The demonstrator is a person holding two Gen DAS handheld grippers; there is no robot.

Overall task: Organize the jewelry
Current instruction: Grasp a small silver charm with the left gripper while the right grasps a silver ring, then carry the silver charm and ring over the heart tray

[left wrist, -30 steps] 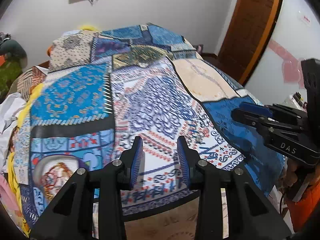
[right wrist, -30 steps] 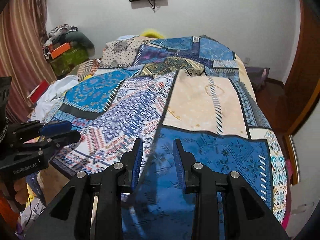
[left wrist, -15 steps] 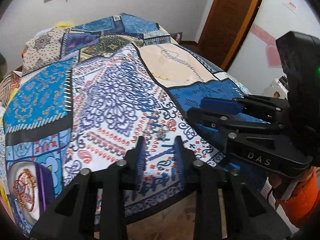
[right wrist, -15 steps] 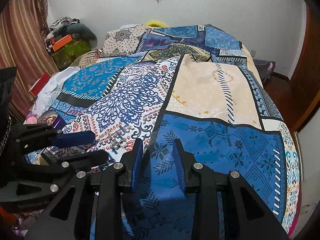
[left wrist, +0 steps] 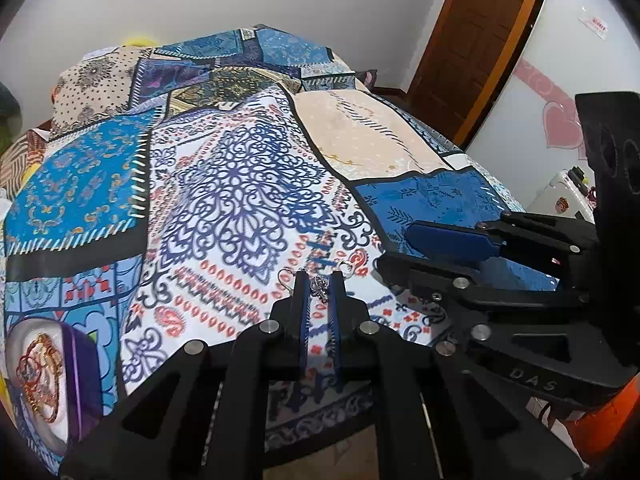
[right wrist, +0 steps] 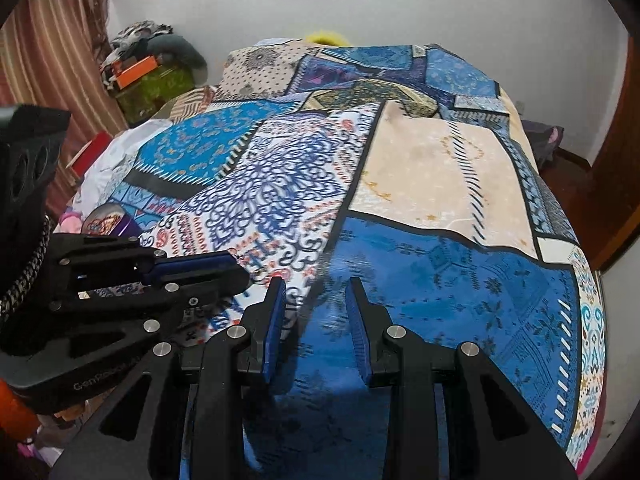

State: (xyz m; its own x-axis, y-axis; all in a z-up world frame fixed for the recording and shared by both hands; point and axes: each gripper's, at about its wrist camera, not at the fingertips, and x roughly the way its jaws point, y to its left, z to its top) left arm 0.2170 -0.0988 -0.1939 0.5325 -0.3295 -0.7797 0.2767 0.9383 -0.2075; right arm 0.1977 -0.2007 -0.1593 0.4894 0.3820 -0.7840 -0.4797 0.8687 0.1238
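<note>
Earrings (left wrist: 320, 289) lie on the bed (left wrist: 240, 200), on the white patterned patch of the quilt near its front edge, and they sit right at the tips of the left hand-held gripper (left wrist: 319, 300). In the left wrist view a small silver dangle shows between the two blue pads, with one wire hook poking out to the left of the left finger and another to the right of the right finger, so the pair seems to lie crosswise to the fingers, its long axis running left to right. The left hand-held gripper is drawn narrow around that middle piece; whether the pads truly pinch it or only bracket it I cannot tell. The right hand-held gripper (right wrist: 316, 300) stands wide, holds nothing, and hovers over the blue patch just to the right of the left one, its side seen close by in the left wrist view. The left is plainly the nearer to the earrings. A tray (left wrist: 44, 380) with a purple rim, carrying reddish-gold bangles, sits on the bed well to the left, near the front left corner. My judgement is that the coming move is a lift and a carry leftward to that tray, and that the crosswise lie could let one hook slip free.
</note>
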